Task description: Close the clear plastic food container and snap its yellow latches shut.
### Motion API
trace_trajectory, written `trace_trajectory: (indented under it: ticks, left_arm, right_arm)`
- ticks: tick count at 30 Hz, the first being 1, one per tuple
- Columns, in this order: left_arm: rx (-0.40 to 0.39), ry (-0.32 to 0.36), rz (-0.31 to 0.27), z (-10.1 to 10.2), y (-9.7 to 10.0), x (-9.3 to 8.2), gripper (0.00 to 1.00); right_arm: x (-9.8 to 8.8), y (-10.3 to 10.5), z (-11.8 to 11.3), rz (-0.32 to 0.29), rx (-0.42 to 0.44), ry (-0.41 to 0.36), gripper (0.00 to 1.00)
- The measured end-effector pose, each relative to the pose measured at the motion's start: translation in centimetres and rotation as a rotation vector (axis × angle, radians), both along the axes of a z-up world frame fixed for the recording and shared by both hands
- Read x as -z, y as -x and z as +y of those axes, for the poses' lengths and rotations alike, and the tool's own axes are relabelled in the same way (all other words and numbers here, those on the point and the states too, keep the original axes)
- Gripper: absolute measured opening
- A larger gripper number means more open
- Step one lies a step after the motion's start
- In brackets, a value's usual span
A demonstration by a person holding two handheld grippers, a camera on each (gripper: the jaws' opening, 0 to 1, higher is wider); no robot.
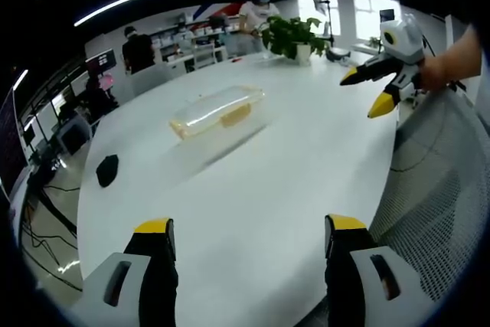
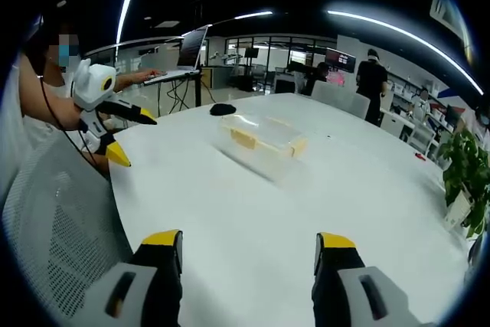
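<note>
A clear plastic food container (image 1: 218,110) with yellow latches (image 1: 236,115) lies on the white table (image 1: 253,181), out past both grippers and touched by neither. Its lid seems to rest on top. My left gripper (image 1: 249,226) stands open low over the near table edge, jaws wide and empty. The right gripper (image 1: 366,90) hangs at the table's right side in a hand, yellow tips spread. In the right gripper view the container (image 2: 264,137) sits mid-table beyond my open right gripper (image 2: 249,240). The left gripper (image 2: 132,139) shows at the left, open.
A small black object (image 1: 107,170) lies near the table's far-left edge. A potted plant (image 1: 295,36) stands at the back. A grey mesh chair (image 1: 444,166) is close beside the table. A laptop (image 2: 187,51) sits on a stand behind. People stand in the background.
</note>
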State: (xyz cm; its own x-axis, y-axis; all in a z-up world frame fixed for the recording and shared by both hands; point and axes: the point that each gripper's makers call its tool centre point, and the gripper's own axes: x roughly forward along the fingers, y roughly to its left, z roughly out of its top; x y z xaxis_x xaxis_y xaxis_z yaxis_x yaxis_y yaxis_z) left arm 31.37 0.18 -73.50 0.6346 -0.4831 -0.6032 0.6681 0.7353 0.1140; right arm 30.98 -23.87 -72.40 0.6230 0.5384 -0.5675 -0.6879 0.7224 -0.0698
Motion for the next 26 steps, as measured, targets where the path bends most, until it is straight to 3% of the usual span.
trace_trajectory:
  ticks: [26]
  left_arm:
    - [0.006,-0.005,0.003,0.24,-0.03,0.11,0.77]
  right_arm:
    - [0.29,0.15,0.13,0.007,-0.004,0.002,0.68]
